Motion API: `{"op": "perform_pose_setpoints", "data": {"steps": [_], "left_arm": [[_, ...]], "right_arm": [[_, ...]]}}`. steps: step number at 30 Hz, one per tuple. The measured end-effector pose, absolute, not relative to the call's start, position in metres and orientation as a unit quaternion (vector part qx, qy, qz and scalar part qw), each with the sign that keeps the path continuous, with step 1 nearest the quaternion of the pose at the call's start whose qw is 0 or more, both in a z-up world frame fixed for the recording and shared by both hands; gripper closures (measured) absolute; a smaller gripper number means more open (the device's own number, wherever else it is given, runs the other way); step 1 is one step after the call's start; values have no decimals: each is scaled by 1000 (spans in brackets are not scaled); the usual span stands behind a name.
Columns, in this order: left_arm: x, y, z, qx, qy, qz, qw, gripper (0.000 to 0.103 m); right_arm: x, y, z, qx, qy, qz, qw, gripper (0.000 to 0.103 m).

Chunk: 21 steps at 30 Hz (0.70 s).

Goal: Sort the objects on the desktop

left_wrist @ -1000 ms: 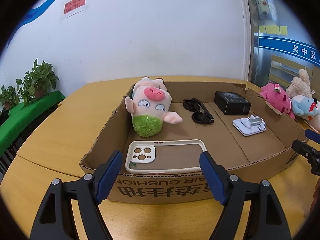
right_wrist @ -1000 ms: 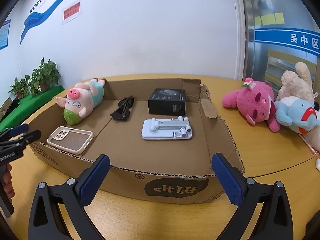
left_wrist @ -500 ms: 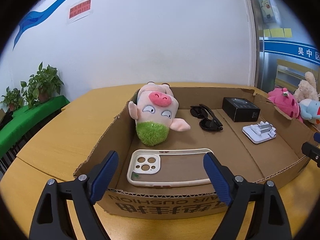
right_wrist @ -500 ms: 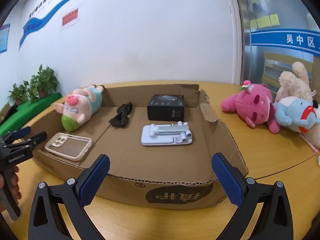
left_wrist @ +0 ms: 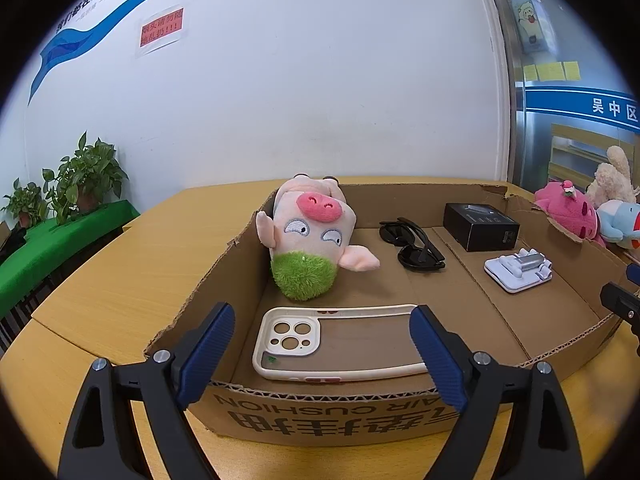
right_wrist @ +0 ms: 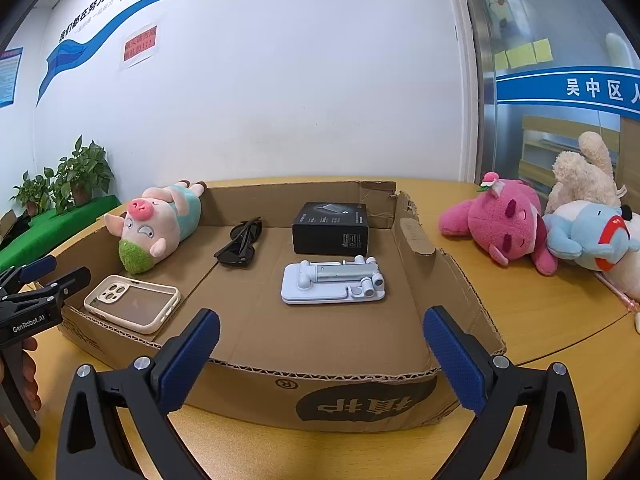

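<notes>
A shallow cardboard box [left_wrist: 320,420] [right_wrist: 360,396] on a wooden table holds a pig plush [left_wrist: 308,232] [right_wrist: 156,228], a cream phone case [left_wrist: 340,340] [right_wrist: 132,304], black sunglasses [left_wrist: 412,244] [right_wrist: 240,244], a black box [left_wrist: 480,226] [right_wrist: 330,228] and a white phone stand [left_wrist: 518,270] [right_wrist: 332,284]. My left gripper [left_wrist: 320,348] is open and empty at the box's near wall, in front of the phone case. My right gripper [right_wrist: 320,356] is open and empty at the box's near edge.
A pink plush [right_wrist: 496,220] [left_wrist: 568,212], a blue plush [right_wrist: 588,236] and a beige plush [right_wrist: 584,172] lie on the table to the right of the box. Potted plants [left_wrist: 72,184] stand on a green stand at the left. A white wall is behind.
Both grippers have drawn slightly nearer to the box and tilted up, so it sits lower in both views. Both stay open. Nothing in the box has moved.
</notes>
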<state>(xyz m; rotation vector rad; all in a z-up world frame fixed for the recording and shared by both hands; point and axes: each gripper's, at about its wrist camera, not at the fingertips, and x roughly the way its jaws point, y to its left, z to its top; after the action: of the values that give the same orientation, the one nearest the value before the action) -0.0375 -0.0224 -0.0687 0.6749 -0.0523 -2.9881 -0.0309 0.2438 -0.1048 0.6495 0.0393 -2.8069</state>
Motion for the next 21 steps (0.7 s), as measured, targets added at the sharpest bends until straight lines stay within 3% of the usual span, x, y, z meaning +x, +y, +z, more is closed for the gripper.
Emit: {"op": "perform_pose_setpoints", "data": {"steps": [21], "left_arm": [[-38,-23,-69,220,-17,-975,38,14]], "right_arm": [[-29,244,-105,223,14,-966,129,0]]}}
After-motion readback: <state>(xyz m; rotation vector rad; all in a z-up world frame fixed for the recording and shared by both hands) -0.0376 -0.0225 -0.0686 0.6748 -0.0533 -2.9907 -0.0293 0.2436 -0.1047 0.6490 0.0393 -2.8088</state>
